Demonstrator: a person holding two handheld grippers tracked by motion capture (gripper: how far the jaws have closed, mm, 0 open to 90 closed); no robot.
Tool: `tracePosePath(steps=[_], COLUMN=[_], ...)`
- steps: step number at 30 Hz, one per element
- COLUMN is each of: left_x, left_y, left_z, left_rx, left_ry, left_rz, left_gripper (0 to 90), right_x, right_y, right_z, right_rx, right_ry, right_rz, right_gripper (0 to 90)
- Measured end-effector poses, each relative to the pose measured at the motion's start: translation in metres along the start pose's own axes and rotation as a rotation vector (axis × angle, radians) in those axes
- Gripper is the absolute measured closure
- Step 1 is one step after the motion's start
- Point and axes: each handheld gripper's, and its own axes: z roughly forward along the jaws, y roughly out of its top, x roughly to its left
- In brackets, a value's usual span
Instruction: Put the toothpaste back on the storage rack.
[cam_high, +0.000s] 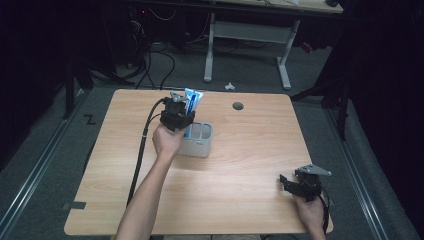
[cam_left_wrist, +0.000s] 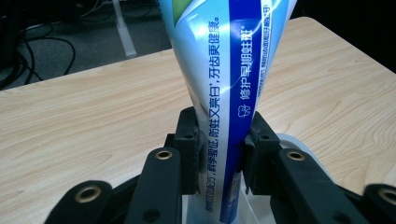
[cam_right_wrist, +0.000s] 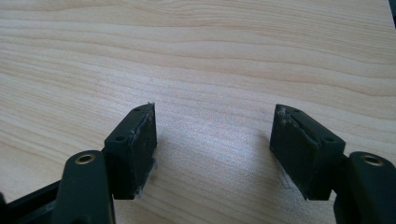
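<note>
L gripper (cam_left_wrist: 219, 154) clamps tube (cam_left_wrist: 224, 70) btwn pads, tube upright over holder (cam_high: 199, 140) (crimped end up); R gripper (cam_right_wrist: 215, 149) gapes, nothing held.

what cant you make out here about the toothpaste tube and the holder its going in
- Toothpaste tube, left gripper view: its top is cut off by the upper edge and its lower end hidden behind the left gripper.
- Holder, high view: the hand and left gripper cover its left part, so how deep the tube sits cannot be told.
- Holder compartments, high view: too small to see any contents.
</note>
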Motion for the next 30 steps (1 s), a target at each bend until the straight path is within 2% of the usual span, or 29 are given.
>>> tracePosePath(steps=[14, 30], left_x=[-0.001, 0.001], left_y=[-0.008, -0.015], left_z=[-0.001, 0.000], left_rx=[0.021, 0.034], left_ry=[-0.004, -0.001], left_rz=[0.000, -0.018], left_gripper=[71.2, 71.2], right_x=[0.000, 0.000], right_y=[0.000, 0.000], right_z=[0.000, 0.000], right_rx=[0.000, 0.000], right_ry=[0.000, -0.001], right_rz=[-0.001, -0.001], right_gripper=[31.8, 31.8])
